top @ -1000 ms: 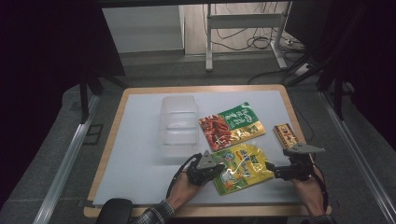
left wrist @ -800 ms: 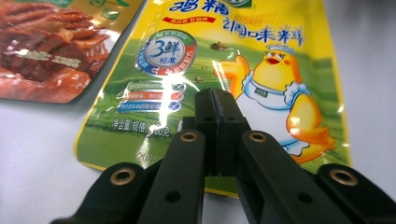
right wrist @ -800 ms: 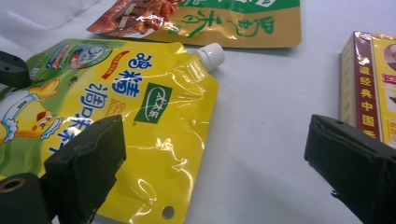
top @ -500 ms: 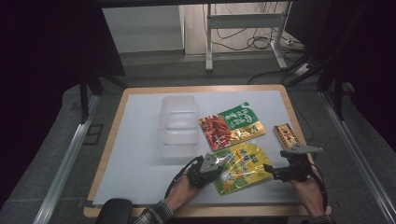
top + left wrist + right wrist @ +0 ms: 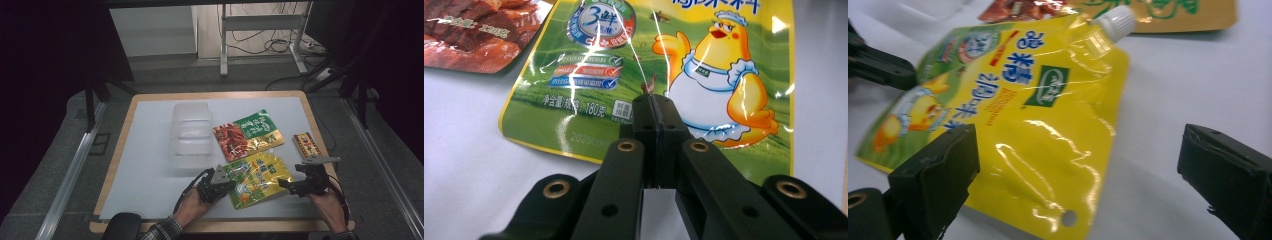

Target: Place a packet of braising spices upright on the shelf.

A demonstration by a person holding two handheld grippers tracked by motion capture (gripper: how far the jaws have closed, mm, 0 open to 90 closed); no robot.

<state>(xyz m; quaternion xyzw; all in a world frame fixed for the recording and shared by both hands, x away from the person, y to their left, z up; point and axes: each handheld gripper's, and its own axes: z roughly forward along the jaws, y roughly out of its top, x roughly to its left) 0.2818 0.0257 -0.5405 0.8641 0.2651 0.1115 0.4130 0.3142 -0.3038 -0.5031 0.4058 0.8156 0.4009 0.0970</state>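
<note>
A yellow-green spouted pouch with a cartoon chicken [image 5: 257, 175] [image 5: 704, 60] [image 5: 1048, 125] lies flat near the table's front edge. My left gripper [image 5: 227, 182] [image 5: 653, 100] is shut, and its closed tips rest over the pouch's bottom left edge with nothing visibly between the jaws. In the right gripper view, those black tips [image 5: 883, 67] touch the pouch's far side. My right gripper [image 5: 286, 185] [image 5: 1080, 150] is wide open. One jaw sits over the pouch's right corner and the other over bare table.
A red and green snack packet [image 5: 247, 134] lies just behind the pouch. A clear plastic container [image 5: 191, 132] stands to its left, and a small red box [image 5: 306, 145] lies at the right. The white mat [image 5: 145, 160] is bare at the left.
Both grippers have drawn slightly toward the table's front edge. The right one also moved left, closer to the pouch. The pouch has hardly shifted.
</note>
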